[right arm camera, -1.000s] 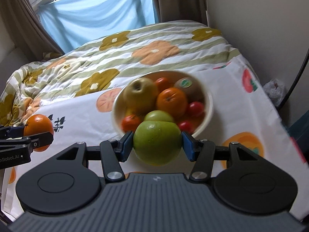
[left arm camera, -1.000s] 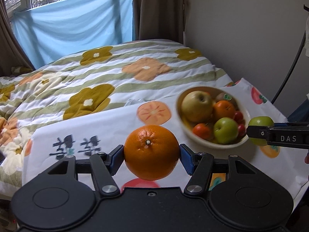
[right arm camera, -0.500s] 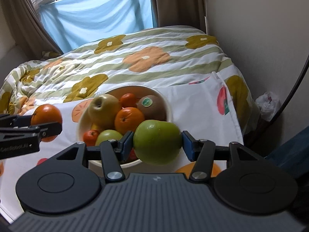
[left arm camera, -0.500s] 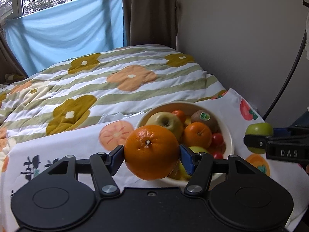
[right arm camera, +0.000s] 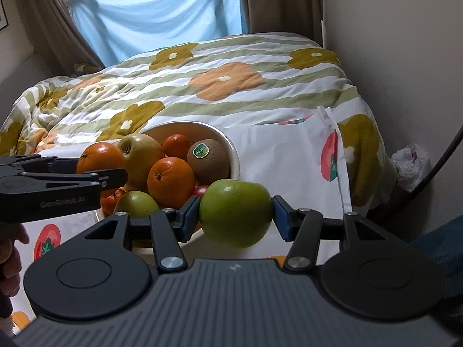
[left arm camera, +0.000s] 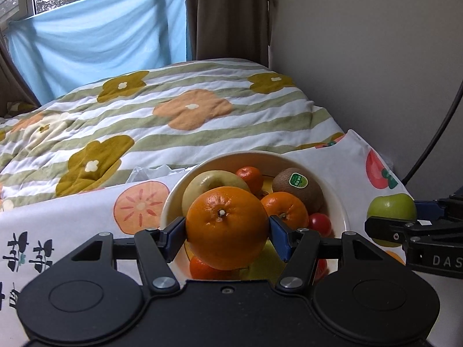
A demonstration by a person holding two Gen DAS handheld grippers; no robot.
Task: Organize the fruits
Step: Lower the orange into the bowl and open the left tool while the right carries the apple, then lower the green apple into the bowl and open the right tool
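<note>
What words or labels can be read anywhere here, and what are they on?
"DAS": white letters on the right gripper, cut off by the picture's edge.
"GenRobot.AI": faint embossed lettering on the left gripper, only roughly legible.
Green sticker on the kiwi: print too small to read.
Black characters on the tablecloth: not legible to me.

The left gripper (left arm camera: pixel 227 228) points forward and downward, its two blue pads (left arm camera: pixel 175 235) pressed against opposite sides of an orange (left arm camera: pixel 225 227), which it holds clear of the surface. The right gripper (right arm camera: pixel 235 214) is angled down the same way, its blue pads (right arm camera: pixel 282 215) clamped on a green apple (right arm camera: pixel 234 212). The two grippers sit side by side, near each other but apart. Part of a hand (right arm camera: pixel 10 263) shows behind the left gripper.
</note>
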